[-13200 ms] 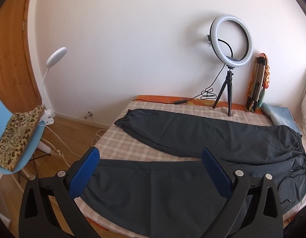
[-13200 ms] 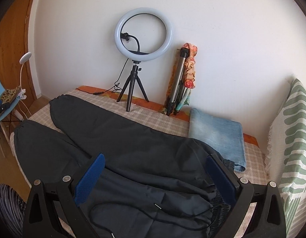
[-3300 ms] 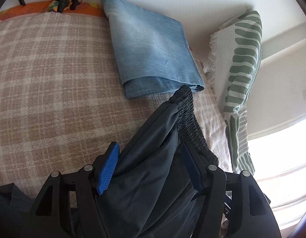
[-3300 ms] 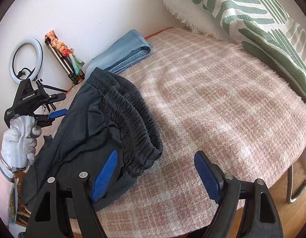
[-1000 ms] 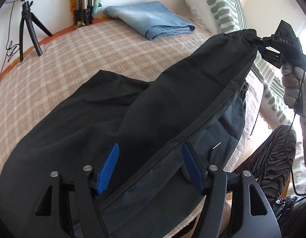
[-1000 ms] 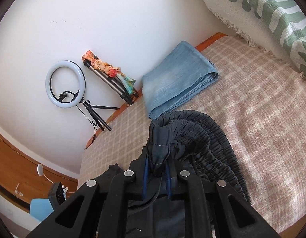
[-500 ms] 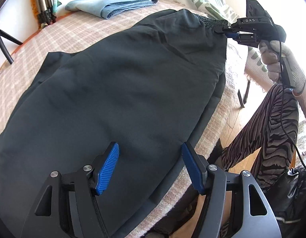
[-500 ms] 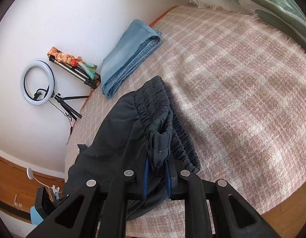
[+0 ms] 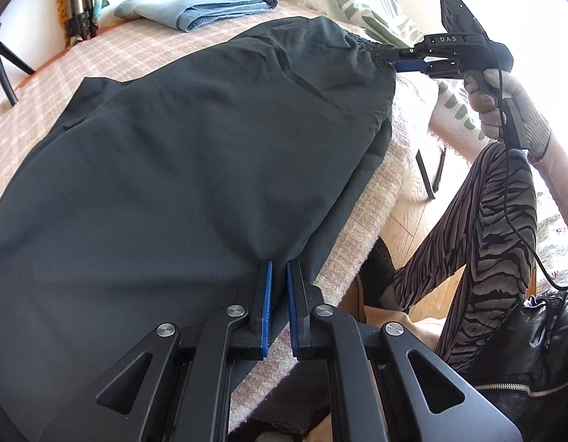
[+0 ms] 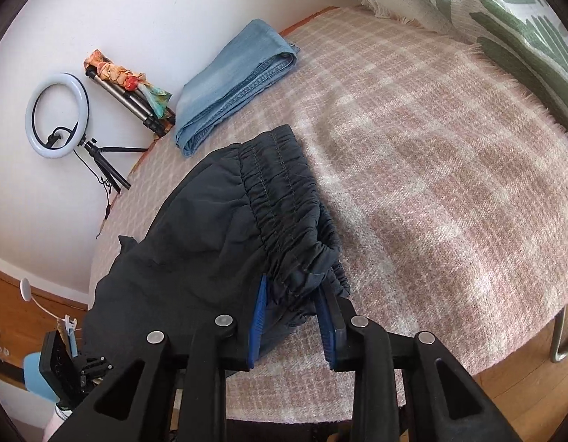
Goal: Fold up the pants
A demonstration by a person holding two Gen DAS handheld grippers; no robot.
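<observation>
Left wrist view: dark pants [image 9: 180,169] spread flat across plaid bed cover [image 9: 364,221], left gripper [image 9: 278,276] pinched nearly together on pants' near edge. Right gripper [image 9: 412,59] at far end, blue pads around elastic waistband [image 9: 372,46]. Right wrist view: right gripper's pads parted somewhat, bunched waistband [image 10: 284,199] sitting between them. Folded blue jeans [image 10: 236,73] lying near wall, well apart from pants. Ring light [image 10: 57,116] beside wall.
</observation>
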